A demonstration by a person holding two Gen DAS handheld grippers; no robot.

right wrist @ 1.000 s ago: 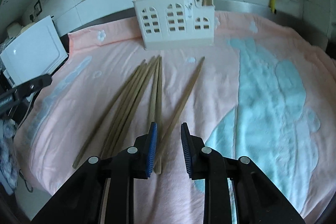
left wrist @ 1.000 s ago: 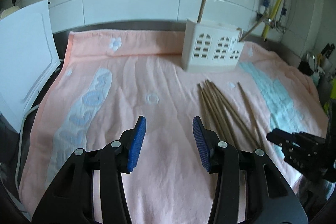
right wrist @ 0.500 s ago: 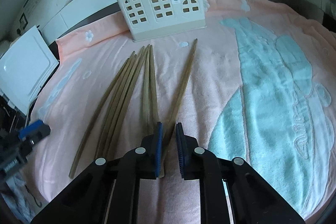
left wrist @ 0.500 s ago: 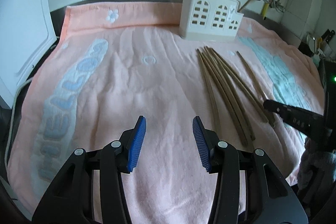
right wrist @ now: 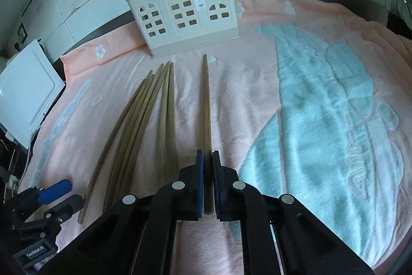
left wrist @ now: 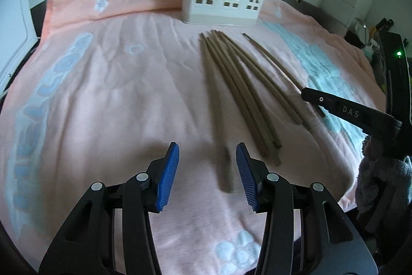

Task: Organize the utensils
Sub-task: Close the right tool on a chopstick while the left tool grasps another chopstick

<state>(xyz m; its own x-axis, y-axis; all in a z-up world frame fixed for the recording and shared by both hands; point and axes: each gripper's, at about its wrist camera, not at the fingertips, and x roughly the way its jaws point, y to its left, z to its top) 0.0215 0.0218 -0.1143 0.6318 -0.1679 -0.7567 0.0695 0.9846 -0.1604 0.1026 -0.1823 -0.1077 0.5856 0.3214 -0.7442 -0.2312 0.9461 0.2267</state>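
White holder (right wrist: 185,22) – two chopsticks inside; right tool (right wrist: 208,159) clamps chopstick (right wrist: 206,99); left tool (left wrist: 204,166) half-open, empty.

Right gripper (right wrist: 208,159) jaws, apart a second ago, now clamped on lone chopstick (right wrist: 206,105). Left gripper (left wrist: 207,164) dropped lower toward towel (left wrist: 103,99), leftmost chopstick (left wrist: 215,105) now between its open jaws.
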